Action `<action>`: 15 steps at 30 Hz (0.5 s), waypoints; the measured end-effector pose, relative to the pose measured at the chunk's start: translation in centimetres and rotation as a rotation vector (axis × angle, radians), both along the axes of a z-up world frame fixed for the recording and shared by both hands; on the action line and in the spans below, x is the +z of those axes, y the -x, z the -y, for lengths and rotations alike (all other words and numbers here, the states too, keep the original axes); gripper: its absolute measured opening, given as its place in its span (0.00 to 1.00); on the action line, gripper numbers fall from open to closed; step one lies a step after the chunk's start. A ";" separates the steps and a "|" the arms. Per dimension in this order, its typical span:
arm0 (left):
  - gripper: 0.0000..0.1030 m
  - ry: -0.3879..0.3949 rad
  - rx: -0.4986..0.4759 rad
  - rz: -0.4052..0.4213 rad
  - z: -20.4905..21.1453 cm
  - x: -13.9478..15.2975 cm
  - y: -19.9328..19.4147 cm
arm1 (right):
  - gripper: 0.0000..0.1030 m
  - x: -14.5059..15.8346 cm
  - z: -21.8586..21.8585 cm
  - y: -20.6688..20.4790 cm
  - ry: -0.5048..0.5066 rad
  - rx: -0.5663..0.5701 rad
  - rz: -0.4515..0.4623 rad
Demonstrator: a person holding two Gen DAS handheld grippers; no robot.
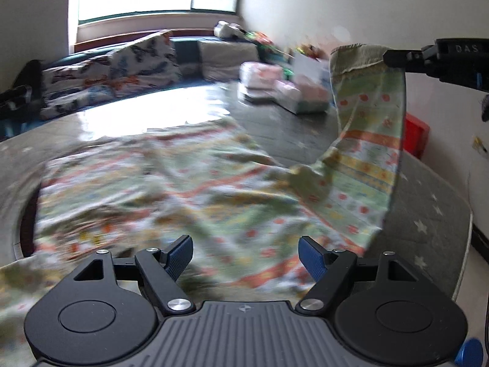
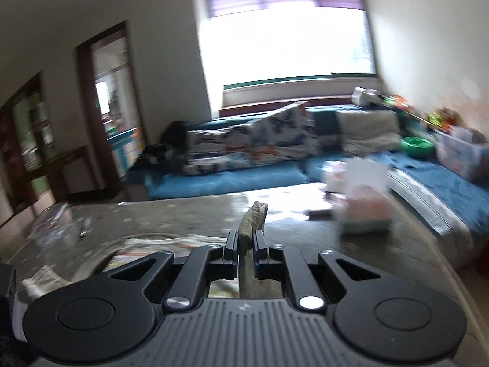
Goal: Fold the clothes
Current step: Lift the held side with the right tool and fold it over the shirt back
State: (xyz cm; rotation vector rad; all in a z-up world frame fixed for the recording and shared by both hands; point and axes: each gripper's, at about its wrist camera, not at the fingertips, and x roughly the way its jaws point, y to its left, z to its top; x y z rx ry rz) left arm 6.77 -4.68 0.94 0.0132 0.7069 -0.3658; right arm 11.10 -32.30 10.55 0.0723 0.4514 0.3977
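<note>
Where lifted — garment (image 1: 366, 140) hem, taut

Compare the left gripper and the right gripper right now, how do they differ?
The left gripper is open with nothing between its fingers; the right gripper is shut on the cuff of the patterned garment. The left hangs low over the cloth spread on the table; the right holds its corner lifted well above it. Both share the same black build.
</note>
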 end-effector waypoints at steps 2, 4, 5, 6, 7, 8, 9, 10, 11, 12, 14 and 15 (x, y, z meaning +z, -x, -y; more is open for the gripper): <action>0.78 -0.001 0.044 0.012 -1.9 0.2 0.7 | 0.08 0.2 -2.7 -0.2 0.014 0.063 0.004; 0.78 -0.003 0.092 0.018 -3.9 0.3 1.4 | 0.08 0.0 -5.4 -0.3 0.029 0.124 0.001; 0.78 -0.005 0.115 0.020 -4.9 0.2 1.8 | 0.08 -0.3 -6.8 -0.4 0.038 0.153 -0.005; 0.78 -0.006 0.140 0.021 -5.8 0.2 2.2 | 0.08 -0.6 -8.2 -0.5 0.048 0.182 -0.011; 0.78 -0.006 0.167 0.021 -6.8 0.2 2.6 | 0.08 -0.9 -9.5 -0.5 0.057 0.210 -0.017; 0.78 -0.005 0.190 0.020 -7.8 0.2 3.0 | 0.08 -1.2 -10.5 -0.6 0.063 0.233 -0.028; 0.78 -0.004 0.212 0.019 -8.6 0.1 3.3 | 0.08 -1.6 -11.6 -0.7 0.070 0.255 -0.040; 0.78 -0.003 0.233 0.018 -9.5 0.1 3.7 | 0.08 -2.3 -13.0 -0.7 0.079 0.281 -0.054; 0.78 -0.002 0.253 0.017 -10.2 0.0 4.0 | 0.08 -2.9 -14.2 -0.6 0.088 0.306 -0.070; 0.78 0.000 0.273 0.015 -10.9 -0.1 4.3 | 0.08 -3.6 -15.3 -0.5 0.098 0.331 -0.085; 0.78 0.006 0.306 0.011 -12.1 -0.3 4.8 | 0.08 -4.6 -17.4 0.0 0.121 0.378 -0.111; 0.78 0.010 0.321 0.009 -12.6 -0.4 5.0 | 0.08 -5.0 -18.1 0.0 0.132 0.391 -0.119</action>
